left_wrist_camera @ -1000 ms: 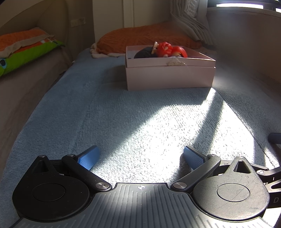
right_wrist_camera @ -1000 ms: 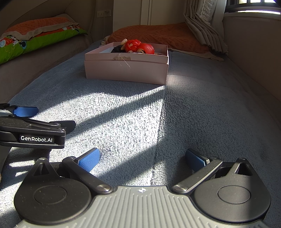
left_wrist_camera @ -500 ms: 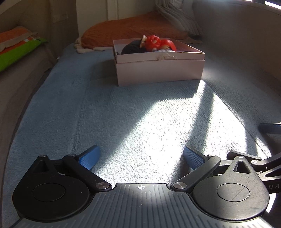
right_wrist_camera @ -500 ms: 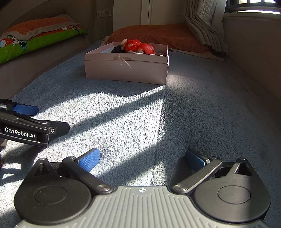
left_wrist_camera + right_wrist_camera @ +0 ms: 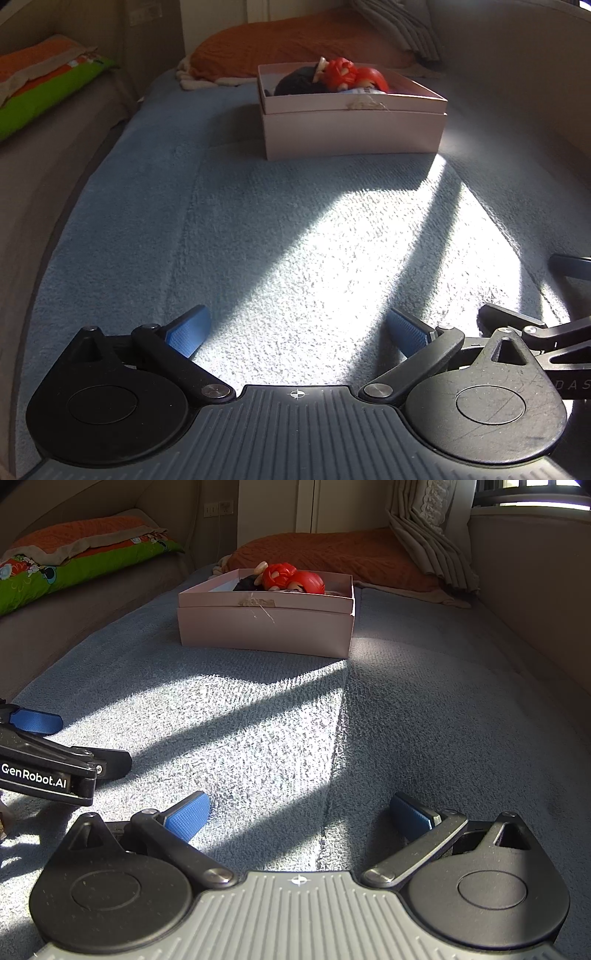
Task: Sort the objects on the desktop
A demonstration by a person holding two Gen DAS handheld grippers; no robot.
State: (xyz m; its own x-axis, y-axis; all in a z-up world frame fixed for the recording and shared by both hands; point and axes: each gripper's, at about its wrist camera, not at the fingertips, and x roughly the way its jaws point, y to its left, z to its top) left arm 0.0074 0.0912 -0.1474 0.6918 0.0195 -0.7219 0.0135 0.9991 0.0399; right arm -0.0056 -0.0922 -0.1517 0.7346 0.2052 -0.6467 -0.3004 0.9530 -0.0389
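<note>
Pink box [image 5: 352, 131] long axis crosswise w/ toys; both grippers' fingers [image 5: 186, 329] released.

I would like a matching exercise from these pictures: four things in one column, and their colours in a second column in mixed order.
Things:
1. box
2. blanket
3. toy in the box
4. pillow by the far wall

Colours:
a. red
b. grey-blue
c. orange
d. pale pink

Pairs: 1-d, 2-b, 3-a, 4-c
</note>
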